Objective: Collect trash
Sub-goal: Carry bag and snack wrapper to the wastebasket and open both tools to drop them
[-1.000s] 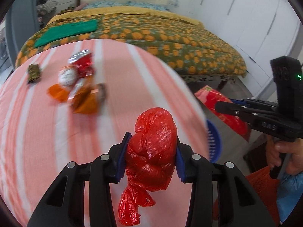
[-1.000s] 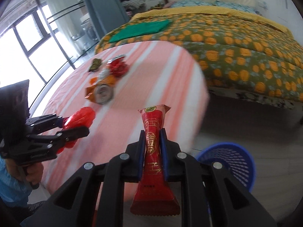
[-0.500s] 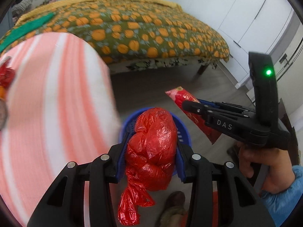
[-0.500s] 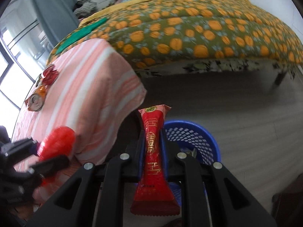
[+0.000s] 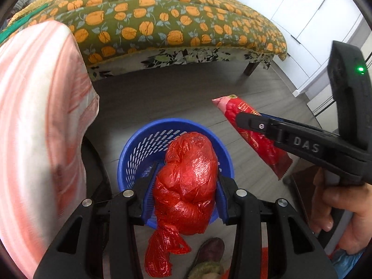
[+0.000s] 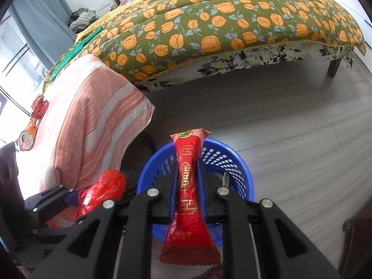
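My left gripper point(image 5: 184, 181) is shut on a crumpled red plastic bag point(image 5: 186, 186) and holds it above the blue mesh basket point(image 5: 139, 148) on the floor. My right gripper point(image 6: 187, 181) is shut on a long red snack wrapper point(image 6: 187, 186) and holds it over the same basket point(image 6: 232, 160). The right gripper and wrapper point(image 5: 253, 134) show at the right of the left wrist view, beside the basket. The left gripper with the bag point(image 6: 100, 190) shows at the lower left of the right wrist view.
A table with a pink striped cloth point(image 6: 93, 121) stands left of the basket, with a can point(image 6: 25, 137) and red wrappers point(image 6: 39, 107) on it. A bed with an orange-patterned quilt point(image 5: 162, 23) lies behind. Grey floor point(image 6: 290, 116) surrounds the basket.
Both grippers have swung away from the tabletop and down to the blue basket, each carrying its piece of trash. The basket now sits directly under them.
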The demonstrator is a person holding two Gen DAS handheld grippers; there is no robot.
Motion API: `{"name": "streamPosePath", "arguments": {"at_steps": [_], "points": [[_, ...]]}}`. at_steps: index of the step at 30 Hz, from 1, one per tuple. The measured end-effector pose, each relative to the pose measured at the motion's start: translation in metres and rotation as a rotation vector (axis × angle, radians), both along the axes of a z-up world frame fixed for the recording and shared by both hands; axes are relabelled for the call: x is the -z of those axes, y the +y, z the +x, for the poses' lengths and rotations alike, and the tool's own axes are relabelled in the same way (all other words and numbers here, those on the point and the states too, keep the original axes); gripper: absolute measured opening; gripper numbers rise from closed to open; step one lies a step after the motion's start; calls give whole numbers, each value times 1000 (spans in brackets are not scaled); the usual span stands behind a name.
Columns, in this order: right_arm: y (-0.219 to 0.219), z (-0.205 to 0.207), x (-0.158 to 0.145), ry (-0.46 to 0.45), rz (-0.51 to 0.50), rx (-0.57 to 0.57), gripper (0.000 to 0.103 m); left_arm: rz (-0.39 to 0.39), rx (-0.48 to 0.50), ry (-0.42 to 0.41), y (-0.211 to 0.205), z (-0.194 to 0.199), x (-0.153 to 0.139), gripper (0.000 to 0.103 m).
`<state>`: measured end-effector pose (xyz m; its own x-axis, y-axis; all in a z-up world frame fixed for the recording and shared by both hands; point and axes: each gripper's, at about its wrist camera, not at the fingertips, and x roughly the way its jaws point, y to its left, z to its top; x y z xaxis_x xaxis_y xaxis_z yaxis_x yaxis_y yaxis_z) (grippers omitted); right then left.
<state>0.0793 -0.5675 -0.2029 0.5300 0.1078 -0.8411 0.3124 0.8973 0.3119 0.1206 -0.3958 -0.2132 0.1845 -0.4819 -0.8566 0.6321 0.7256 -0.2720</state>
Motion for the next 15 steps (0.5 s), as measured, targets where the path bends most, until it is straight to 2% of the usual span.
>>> {"name": "streamPosePath", "arguments": {"at_steps": [4,6,7,8,9,10,11,15], "points": [[-3,2,5,-6,25,0,15,10,0,9,-10,6,13,44],[-4,4,7,-11,33,1,25,18,0,4,-13,8,18,47],[-5,5,9,-11,36,8,38,26,-1,1,-15,9,21,59],[-7,6,10,-11,39,20,44,30,-3,-2,-16,10,23,70],[-8,6,11,-9,41,29,45,31,-5,-8,-17,11,24,73],[-10,6,11,-6,40,40,53,35,-8,-13,-18,13,26,78],[-11,6,11,-7,38,46,65,39,-10,-15,-19,13,27,78],[-19,3,0,-34,25,86,71,19,-3,-15,-17,12,20,79]]}}
